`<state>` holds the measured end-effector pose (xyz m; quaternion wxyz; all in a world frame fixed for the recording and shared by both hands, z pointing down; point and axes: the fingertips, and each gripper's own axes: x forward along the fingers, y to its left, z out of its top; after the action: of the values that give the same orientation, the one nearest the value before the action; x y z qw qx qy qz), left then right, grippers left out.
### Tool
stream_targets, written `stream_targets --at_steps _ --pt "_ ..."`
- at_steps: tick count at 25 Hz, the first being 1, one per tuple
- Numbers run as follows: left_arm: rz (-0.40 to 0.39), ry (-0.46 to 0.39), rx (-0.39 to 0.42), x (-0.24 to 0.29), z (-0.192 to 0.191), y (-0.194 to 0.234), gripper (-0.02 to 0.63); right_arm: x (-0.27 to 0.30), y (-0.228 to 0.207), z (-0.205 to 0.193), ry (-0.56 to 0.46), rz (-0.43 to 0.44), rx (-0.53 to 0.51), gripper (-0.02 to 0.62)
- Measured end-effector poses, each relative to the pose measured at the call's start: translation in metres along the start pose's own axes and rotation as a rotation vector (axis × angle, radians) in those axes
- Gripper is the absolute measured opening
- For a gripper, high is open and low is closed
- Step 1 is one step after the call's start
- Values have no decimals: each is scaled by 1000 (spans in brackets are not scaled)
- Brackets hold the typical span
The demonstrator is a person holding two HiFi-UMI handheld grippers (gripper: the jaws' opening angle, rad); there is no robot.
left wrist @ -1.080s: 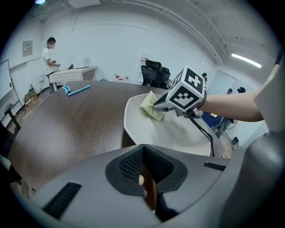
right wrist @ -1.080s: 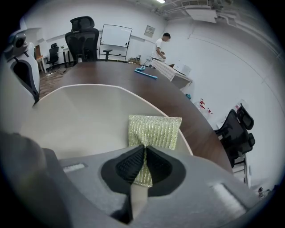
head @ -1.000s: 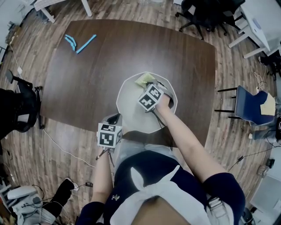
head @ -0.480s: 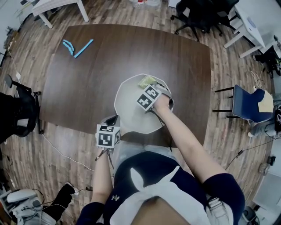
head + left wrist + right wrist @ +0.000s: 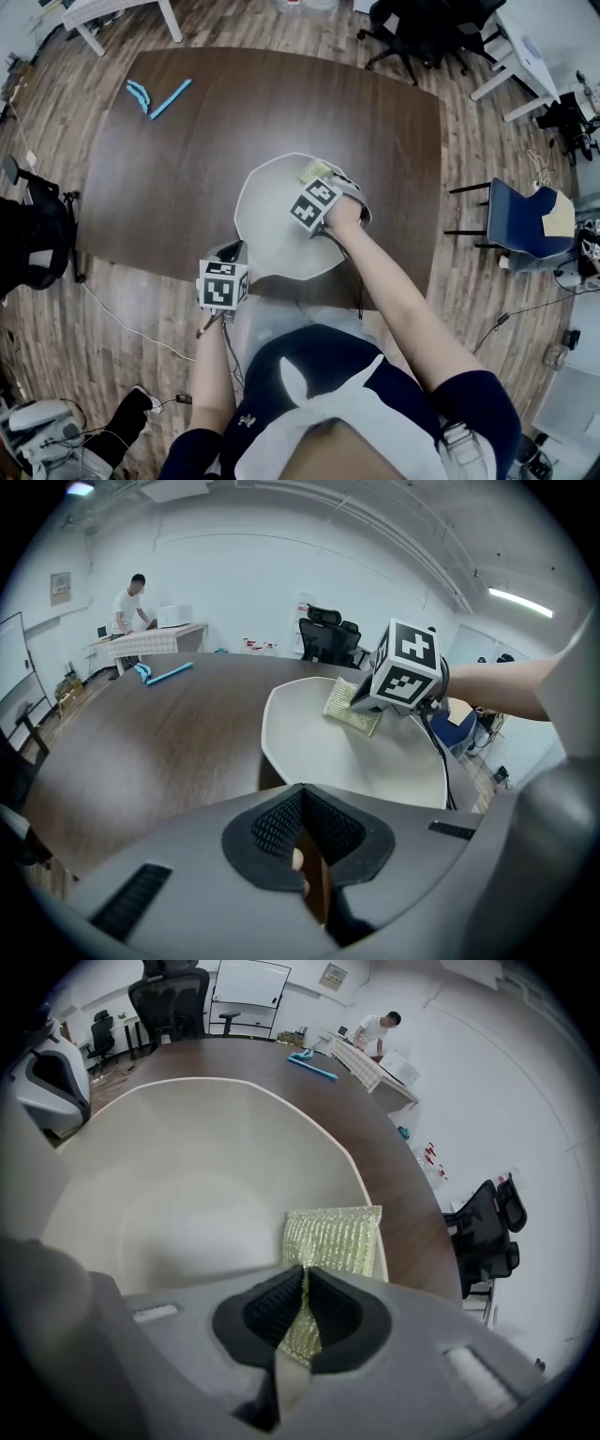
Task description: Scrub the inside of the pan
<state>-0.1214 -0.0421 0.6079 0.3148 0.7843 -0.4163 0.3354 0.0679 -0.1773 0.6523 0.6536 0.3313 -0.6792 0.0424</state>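
A cream pan (image 5: 272,230) sits on the dark wooden table (image 5: 187,159), close to its near edge. My right gripper (image 5: 317,184) reaches into the pan from the right and is shut on a yellow-green scrub sponge (image 5: 330,1237). The sponge (image 5: 312,171) lies against the pan's far inner wall (image 5: 234,1129). My left gripper (image 5: 233,251) is at the pan's near left rim, shut on the brown pan handle (image 5: 273,778). In the left gripper view the right gripper's marker cube (image 5: 405,667) hangs over the sponge (image 5: 352,705).
Two blue items (image 5: 155,94) lie at the table's far left corner. Black office chairs (image 5: 412,28) stand behind the table and a blue chair (image 5: 520,220) to its right. A person (image 5: 127,602) stands at a far desk. Cables run across the wood floor (image 5: 122,319).
The right gripper with the sponge has edged slightly to the right along the pan's far side. The left gripper has kept its hold at the near rim.
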Motion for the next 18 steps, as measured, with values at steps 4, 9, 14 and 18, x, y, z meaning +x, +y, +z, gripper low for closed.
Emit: stream_targets --at_steps 4,9,14,18 --pt "9 15 11 0 2 2 2 -1 2 -7 20 9 -35 18" --pt "48 43 41 2 1 -3 2 -2 3 -18 28 11 -91 18" --pt "65 55 31 0 4 -5 2 -4 6 -23 76 59 -137 18" --pt "71 52 18 -3 8 -7 2 -4 8 -28 124 127 -162 18"
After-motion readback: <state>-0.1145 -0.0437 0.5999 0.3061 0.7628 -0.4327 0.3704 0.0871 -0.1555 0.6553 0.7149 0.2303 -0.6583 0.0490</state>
